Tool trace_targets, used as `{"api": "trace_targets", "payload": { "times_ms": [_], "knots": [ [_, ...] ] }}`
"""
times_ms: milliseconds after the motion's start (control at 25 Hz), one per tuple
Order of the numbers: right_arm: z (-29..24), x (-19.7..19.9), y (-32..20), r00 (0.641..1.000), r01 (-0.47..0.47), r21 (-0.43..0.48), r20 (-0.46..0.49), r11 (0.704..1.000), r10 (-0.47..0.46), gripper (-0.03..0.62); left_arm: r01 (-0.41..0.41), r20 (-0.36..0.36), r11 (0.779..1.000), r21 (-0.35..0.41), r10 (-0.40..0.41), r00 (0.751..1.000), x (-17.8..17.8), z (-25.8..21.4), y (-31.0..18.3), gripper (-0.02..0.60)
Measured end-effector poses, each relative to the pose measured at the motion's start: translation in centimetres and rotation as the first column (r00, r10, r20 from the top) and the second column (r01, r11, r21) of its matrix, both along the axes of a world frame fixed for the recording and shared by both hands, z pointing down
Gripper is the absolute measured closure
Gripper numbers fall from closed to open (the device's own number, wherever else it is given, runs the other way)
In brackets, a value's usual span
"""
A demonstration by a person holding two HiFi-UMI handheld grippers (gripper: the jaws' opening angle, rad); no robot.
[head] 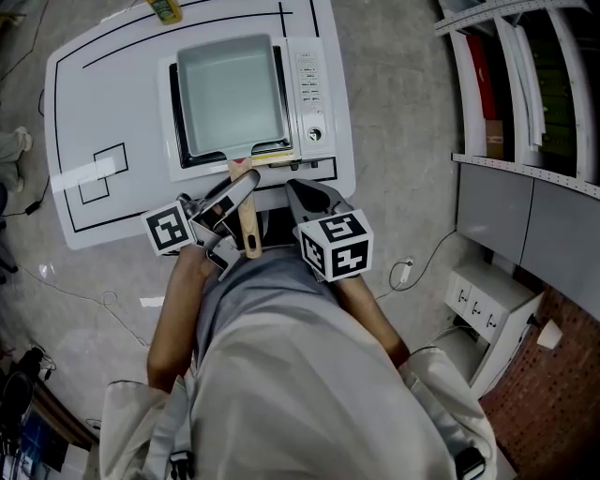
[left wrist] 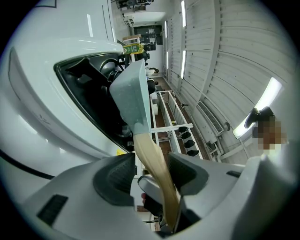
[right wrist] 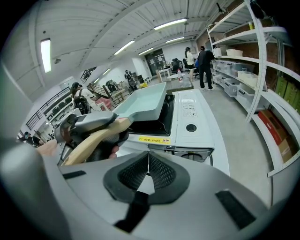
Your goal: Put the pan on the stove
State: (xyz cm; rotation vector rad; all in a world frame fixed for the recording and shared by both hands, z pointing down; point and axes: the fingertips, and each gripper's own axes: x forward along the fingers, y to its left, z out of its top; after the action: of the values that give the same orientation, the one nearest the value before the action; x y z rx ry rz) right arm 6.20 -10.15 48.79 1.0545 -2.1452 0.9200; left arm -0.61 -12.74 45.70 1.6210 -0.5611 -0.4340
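Pan: we see a square, pale blue-green pan (head: 230, 94) lying over the black top of the stove (head: 311, 94), its wooden handle (head: 247, 211) pointing off the stove's near edge toward the person. We cannot tell whether its bottom rests fully on the stove or hangs just above it.

Left gripper (head: 242, 187): at the near edge of the stove, its fingers (left wrist: 187, 176) are clamped on the wooden handle, which runs between the two pads.

Right gripper (head: 302, 192): just beside the handle, in front of the stove's control panel, its fingers (right wrist: 161, 173) are pressed together with nothing between them.

Handling: we judge the pan stiff and rather light, with a smooth coating. The long handle makes it want to tip forward when held only at the end. A hold on the wood nearer to the pan body seems steadier to us.

Around: the stove stands on a white counter (head: 94, 94) with black lines marked on it. A yellow bottle (head: 165, 9) stands at the counter's far edge, well apart from the stove. Shelves (head: 525, 75) stand to the right of the stove, across the floor.

In the way: we see nothing on the stove besides the pan. The knob (head: 315, 134) on its panel is near the pan's right side.
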Motion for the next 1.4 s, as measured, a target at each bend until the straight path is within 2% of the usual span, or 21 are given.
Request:
{"api": "trace_targets", "payload": {
  "times_ms": [200, 840, 1120, 1400],
  "knots": [
    [0.1, 0.2, -0.1, 1.000, -0.004, -0.001, -0.003, 1.000, 0.004, 0.583, 0.019, -0.041, 1.000, -0.019, -0.019, 0.999, -0.1, -0.2, -0.1, 0.373],
    [-0.1, -0.1, -0.2, 1.000, 0.001, 0.004, -0.002, 1.000, -0.001, 0.583, 0.076, -0.032, 0.996, -0.048, -0.078, 0.996, -1.8, 0.1, -0.3, 0.373],
    [-0.2, 0.2, -0.6, 1.000, -0.022, 0.006, 0.004, 1.000, 0.022, 0.583, 0.092, -0.019, 0.995, -0.038, -0.092, 0.996, -2.6, 0.0, -0.4, 0.374],
    [-0.6, 0.6, -1.3, 0.999, -0.050, 0.020, 0.012, 0.999, 0.050, 0.583, 0.097, 0.047, 0.995, -0.006, -0.097, 0.994, -4.0, 0.0, -0.5, 0.376]
  ]
}}
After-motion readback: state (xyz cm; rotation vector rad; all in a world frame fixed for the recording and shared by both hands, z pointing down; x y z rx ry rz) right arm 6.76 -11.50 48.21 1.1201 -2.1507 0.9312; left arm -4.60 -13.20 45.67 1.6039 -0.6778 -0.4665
